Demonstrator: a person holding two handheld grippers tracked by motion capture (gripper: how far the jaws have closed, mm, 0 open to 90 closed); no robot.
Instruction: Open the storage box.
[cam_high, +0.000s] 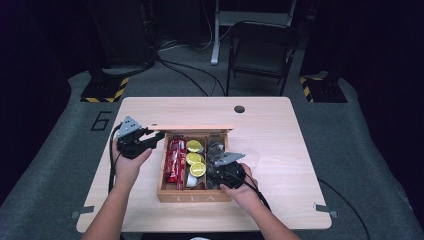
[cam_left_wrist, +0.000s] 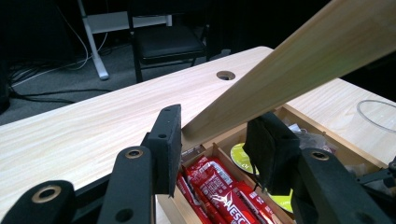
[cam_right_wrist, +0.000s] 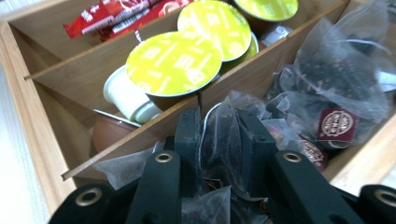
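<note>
A wooden tea box (cam_high: 192, 196) sits at the table's middle with its lid (cam_high: 192, 127) raised. Red sachets (cam_high: 175, 159) fill its left compartment, lime-topped capsules (cam_high: 194, 158) the middle and tea bags (cam_high: 216, 147) the right. My left gripper (cam_high: 152, 136) is at the lid's left end. In the left gripper view its jaws (cam_left_wrist: 215, 140) stand apart with the corner of the lid (cam_left_wrist: 289, 60) just beyond them, against the left pad. My right gripper (cam_high: 217, 156) reaches into the right compartment. It (cam_right_wrist: 218, 116) is shut on a clear mesh tea bag (cam_right_wrist: 222, 149).
More tea bags (cam_right_wrist: 336, 84) lie to the right of the held one, and a white cup (cam_right_wrist: 128, 98) lies under the capsules (cam_right_wrist: 173, 63). A clear round rim (cam_left_wrist: 378, 112) rests on the table right of the box. A cable hole (cam_high: 239, 109) and a chair (cam_high: 260, 50) lie beyond.
</note>
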